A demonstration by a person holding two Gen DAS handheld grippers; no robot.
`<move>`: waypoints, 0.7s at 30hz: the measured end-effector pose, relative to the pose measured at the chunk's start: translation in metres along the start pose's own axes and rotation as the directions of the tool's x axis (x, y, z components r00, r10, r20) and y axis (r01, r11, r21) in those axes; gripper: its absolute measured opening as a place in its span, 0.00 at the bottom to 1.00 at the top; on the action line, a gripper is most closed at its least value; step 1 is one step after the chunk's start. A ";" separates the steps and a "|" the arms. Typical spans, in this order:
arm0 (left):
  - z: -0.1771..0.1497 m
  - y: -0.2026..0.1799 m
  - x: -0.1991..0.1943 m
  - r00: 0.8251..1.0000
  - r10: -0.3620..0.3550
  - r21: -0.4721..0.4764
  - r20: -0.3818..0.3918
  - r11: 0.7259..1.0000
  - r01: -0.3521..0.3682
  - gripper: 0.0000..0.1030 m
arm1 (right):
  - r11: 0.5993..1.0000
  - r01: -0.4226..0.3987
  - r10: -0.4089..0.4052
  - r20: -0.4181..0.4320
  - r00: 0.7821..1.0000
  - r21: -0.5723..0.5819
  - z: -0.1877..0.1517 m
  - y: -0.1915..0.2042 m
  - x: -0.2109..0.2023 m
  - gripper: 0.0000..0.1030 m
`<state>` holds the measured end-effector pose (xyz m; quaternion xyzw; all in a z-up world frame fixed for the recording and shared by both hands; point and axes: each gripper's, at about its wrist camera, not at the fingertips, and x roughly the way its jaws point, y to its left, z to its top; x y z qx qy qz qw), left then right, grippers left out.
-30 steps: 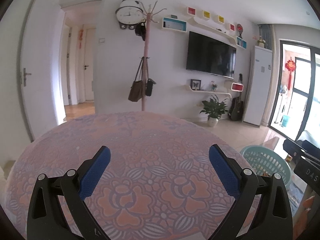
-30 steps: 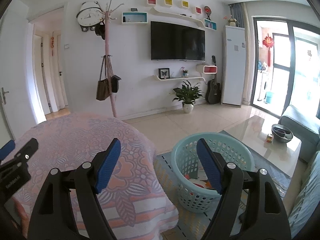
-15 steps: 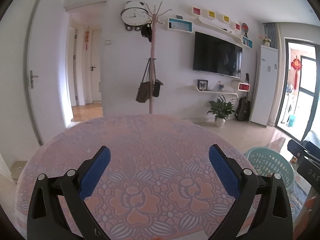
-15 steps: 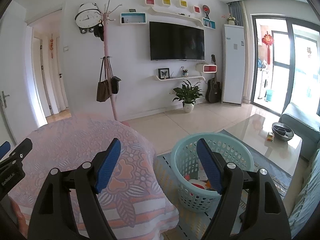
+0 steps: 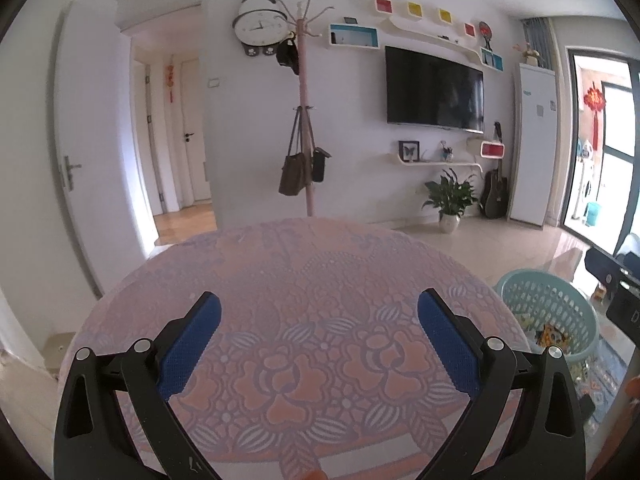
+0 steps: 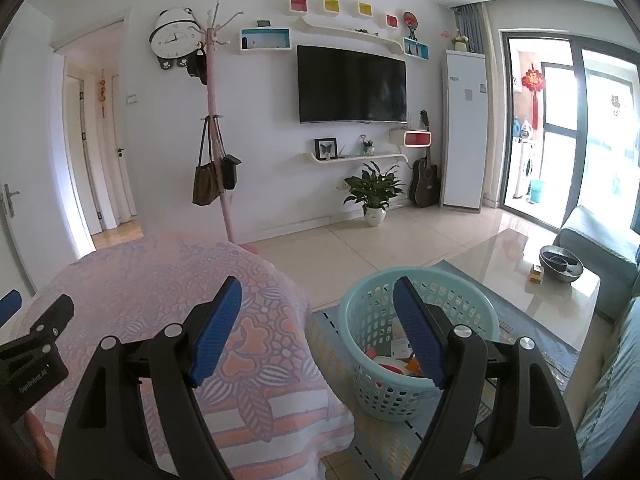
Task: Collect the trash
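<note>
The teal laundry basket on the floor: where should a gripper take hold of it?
Grip the rolled top rim of the teal laundry basket on the side nearest the table, coming from above: it stands upright and open, and the perforated wall flares too wide to span.

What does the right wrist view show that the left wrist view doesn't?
Only the right wrist view: the glass coffee table with a dark bowl on it, the sofa, and the basket's full depth with trash inside.
Only the left wrist view: the whole tablecloth top, with no trash visible on it, and the white door with its handle.
Both: the teal basket, the TV, coat rack, clock and plant. Left tool and right tool stand open and empty.
</note>
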<state>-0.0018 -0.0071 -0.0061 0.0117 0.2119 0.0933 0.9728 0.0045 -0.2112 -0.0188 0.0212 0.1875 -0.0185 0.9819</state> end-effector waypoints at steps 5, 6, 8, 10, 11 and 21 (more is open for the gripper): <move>-0.002 -0.001 0.001 1.000 0.005 0.005 -0.022 1.000 -0.005 0.93 | 1.000 -0.005 0.005 -0.004 1.000 -0.007 -0.001 0.002 -0.003 0.72; -0.002 0.000 0.001 1.000 0.004 0.002 -0.025 1.000 -0.004 0.93 | 1.000 -0.006 0.006 -0.005 1.000 -0.007 -0.001 0.002 -0.003 0.72; -0.003 0.002 0.000 1.000 0.007 -0.001 -0.024 1.000 -0.007 0.93 | 1.000 -0.008 0.008 -0.006 1.000 -0.007 -0.001 0.002 -0.004 0.72; -0.001 0.002 -0.002 1.000 0.011 0.000 -0.013 1.000 -0.011 0.93 | 1.000 -0.009 0.009 -0.006 1.000 -0.008 0.000 0.002 -0.004 0.72; -0.001 0.003 -0.003 1.000 0.010 0.002 -0.008 1.000 -0.010 0.93 | 1.000 -0.010 0.010 -0.006 1.000 -0.010 0.000 0.003 -0.004 0.72; 0.001 0.011 -0.008 0.999 -0.032 -0.032 0.008 0.999 0.032 0.93 | 1.000 -0.009 0.009 0.000 1.000 -0.025 0.001 0.006 -0.005 0.72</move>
